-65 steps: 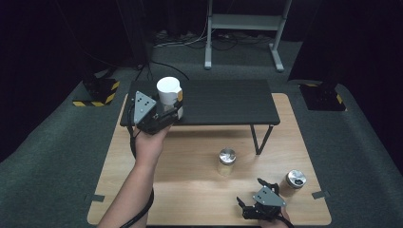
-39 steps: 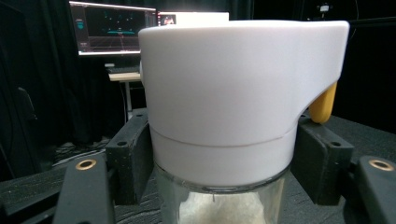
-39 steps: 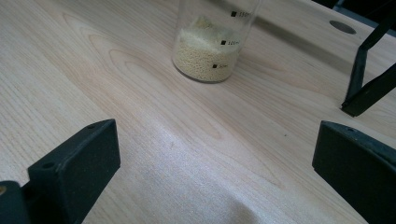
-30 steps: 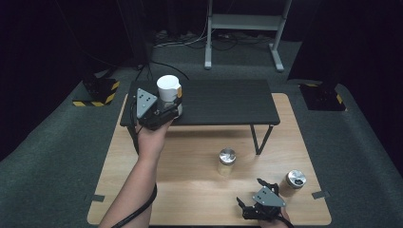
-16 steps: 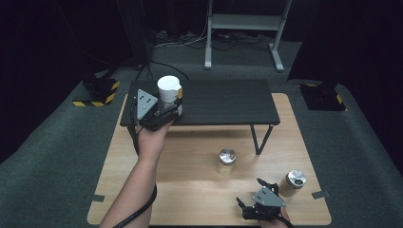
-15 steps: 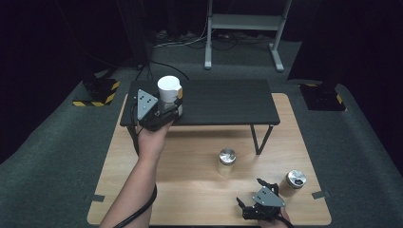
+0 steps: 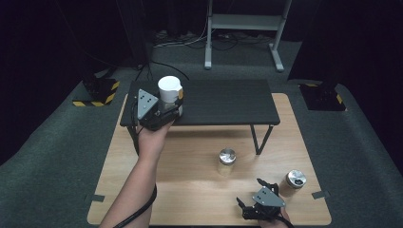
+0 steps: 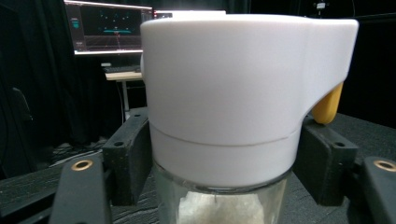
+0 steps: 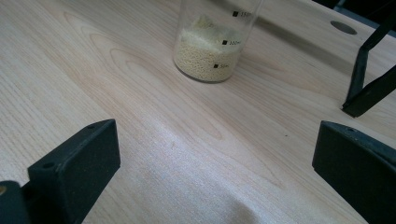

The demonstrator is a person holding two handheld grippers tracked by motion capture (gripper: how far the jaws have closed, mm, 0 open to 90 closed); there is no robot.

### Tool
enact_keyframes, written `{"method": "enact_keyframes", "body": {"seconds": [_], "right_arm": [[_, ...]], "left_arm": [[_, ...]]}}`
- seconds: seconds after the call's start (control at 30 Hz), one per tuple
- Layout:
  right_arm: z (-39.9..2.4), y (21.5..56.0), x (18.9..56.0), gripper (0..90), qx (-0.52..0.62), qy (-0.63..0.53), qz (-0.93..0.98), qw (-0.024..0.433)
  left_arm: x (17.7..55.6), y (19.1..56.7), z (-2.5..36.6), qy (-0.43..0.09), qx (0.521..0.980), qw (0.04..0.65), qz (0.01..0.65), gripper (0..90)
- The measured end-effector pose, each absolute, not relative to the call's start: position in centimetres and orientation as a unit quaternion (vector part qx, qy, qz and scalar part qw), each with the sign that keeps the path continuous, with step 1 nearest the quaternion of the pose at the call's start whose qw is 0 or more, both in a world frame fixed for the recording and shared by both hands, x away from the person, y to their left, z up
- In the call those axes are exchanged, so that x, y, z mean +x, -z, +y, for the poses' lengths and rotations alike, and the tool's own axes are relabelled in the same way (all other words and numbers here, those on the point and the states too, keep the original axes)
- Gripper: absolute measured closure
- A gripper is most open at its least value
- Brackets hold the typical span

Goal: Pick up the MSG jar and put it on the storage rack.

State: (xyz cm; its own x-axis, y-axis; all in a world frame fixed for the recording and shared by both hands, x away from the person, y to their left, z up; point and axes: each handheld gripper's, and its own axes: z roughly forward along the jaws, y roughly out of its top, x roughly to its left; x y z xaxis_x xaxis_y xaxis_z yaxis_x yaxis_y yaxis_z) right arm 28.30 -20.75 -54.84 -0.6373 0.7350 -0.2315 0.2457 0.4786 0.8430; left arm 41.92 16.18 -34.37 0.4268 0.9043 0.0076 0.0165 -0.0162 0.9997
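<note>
A glass jar with a white cap [image 7: 169, 89] and a yellow tab stands on the left end of the black raised shelf [image 7: 223, 100]. My left gripper [image 7: 170, 107] reaches it from the near side, and the jar's cap [image 8: 224, 93] sits between the jaws. Those jaws have just been opening, and the pads [image 8: 128, 158] now stand close beside the cap without squeezing it. My right gripper [image 7: 252, 194] rests low at the front edge of the wooden table [image 7: 190, 190]. It is open [image 9: 215, 172], with bare wood between its jaws.
A glass jar with a metal lid [image 7: 227, 161] stands mid-table, seen in the right gripper view as a marked glass of pale grains [image 9: 210, 51]. Another small jar [image 7: 295, 179] stands at the front right. The shelf's black leg [image 9: 369, 70] rises nearby.
</note>
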Motion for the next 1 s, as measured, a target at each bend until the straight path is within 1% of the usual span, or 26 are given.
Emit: {"method": "enact_keyframes", "body": {"seconds": [0.13, 0.3, 1.0], "right_arm": [[-20.7, 54.8, 28.3, 0.0, 0.304, -0.41, 0.807, 0.298], [-20.7, 54.8, 28.3, 0.0, 0.304, -0.409, 0.807, 0.298], [-20.7, 54.9, 28.3, 0.0, 0.303, -0.407, 0.808, 0.299]], "left_arm": [[42.0, 34.3, 16.0, -0.378, 0.605, 0.584, 0.386, 17.6], [42.0, 34.3, 15.9, -0.378, 0.597, 0.582, 0.403, 0.6], [40.4, 34.4, 16.5, -0.376, 0.604, 0.58, 0.397, 0.3]]}}
